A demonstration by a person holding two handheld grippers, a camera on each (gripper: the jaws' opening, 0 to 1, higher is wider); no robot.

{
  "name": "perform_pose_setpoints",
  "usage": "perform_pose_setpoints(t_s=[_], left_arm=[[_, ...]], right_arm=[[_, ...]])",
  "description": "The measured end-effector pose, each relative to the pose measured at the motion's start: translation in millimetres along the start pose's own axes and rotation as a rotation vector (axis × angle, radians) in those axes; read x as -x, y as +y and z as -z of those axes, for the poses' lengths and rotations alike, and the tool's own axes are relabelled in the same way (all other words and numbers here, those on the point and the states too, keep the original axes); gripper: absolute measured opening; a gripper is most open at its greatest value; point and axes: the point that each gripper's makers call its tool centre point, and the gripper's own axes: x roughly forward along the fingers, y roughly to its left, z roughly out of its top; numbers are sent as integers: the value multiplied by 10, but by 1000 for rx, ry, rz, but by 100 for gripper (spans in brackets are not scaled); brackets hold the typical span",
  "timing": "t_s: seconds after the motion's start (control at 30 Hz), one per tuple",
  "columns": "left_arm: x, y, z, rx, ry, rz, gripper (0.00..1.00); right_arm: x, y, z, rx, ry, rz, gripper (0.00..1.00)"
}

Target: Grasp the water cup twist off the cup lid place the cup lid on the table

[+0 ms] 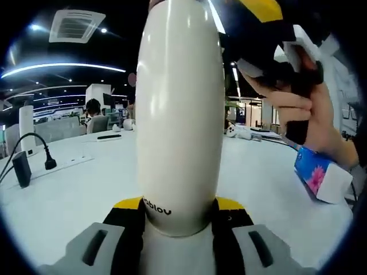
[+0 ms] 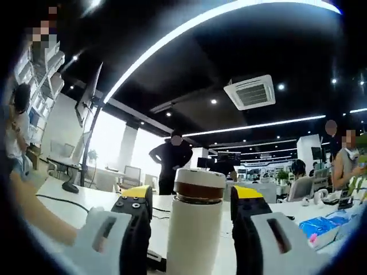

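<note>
A tall cream water cup [image 1: 180, 114] stands upright on the white table [image 1: 74, 195], and my left gripper [image 1: 179, 207] is shut on its lower body, yellow-tipped jaws pressed to both sides. At the upper right of that view a hand holds my right gripper [image 1: 261, 40] beside the cup's top. In the right gripper view the cup [image 2: 194, 240] shows a white lid [image 2: 199, 177] above a brown band. My right gripper [image 2: 192, 199] is open, its jaws flanking the lid with a small gap on each side.
A blue tissue pack with a pink flower [image 1: 320, 179] lies to the right of the cup. A power strip with a black plug [image 1: 50, 163] and cable sits at the left. A person [image 2: 171, 163] stands beyond the table; others sit at far desks.
</note>
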Motion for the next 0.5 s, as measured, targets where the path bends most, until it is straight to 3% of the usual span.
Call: perform_pose_setpoints(t_s=[0.3,0.5], left_arm=[[-1,0,1,0,2,-1,47],[0,-1,1,1,2,-1,47]], right_arm=[[-53,-102,-27,-39,-15,42,59],[-94,-134,49,-21,18,89,58]])
